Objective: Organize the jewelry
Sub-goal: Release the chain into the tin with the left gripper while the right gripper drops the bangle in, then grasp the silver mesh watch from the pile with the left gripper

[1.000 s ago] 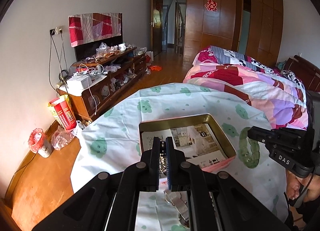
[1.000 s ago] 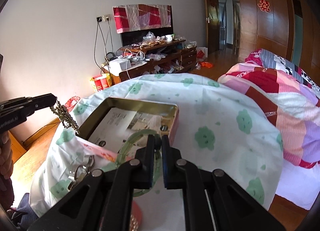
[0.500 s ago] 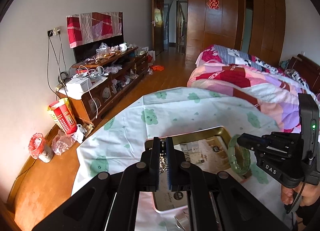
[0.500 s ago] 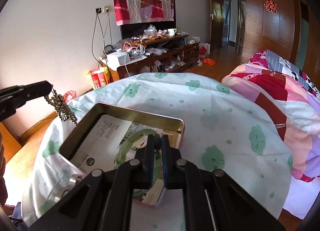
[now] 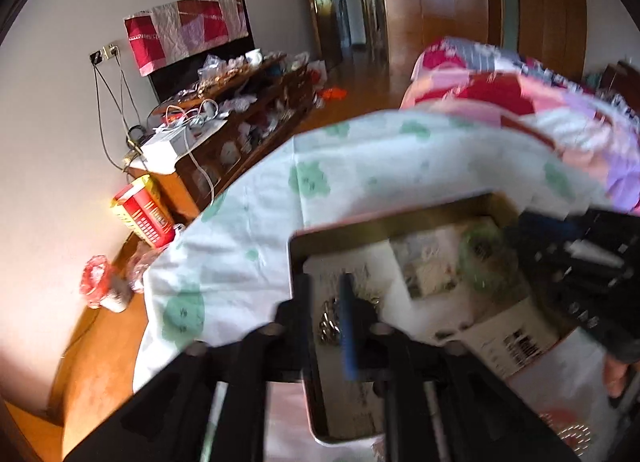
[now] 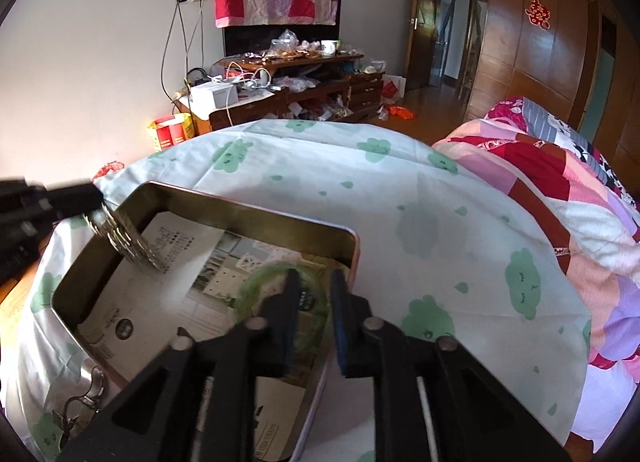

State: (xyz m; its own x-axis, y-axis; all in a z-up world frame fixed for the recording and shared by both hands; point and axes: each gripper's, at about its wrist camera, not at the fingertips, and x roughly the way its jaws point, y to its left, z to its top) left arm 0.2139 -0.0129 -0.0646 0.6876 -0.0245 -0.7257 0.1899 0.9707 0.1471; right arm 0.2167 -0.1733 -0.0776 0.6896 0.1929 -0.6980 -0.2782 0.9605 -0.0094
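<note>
Inside tin [image 6: 256, 217]: green bangle [image 6: 280, 290], chain [image 6: 128, 240] | left gripper [image 5: 326, 304], right gripper [image 6: 314, 302]: both parted

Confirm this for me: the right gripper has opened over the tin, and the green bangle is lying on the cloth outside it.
Not quite. The right gripper is open over the tin, but the green bangle lies inside the tin, on the printed paper lining it, not on the cloth. The right wrist view shows this.
</note>
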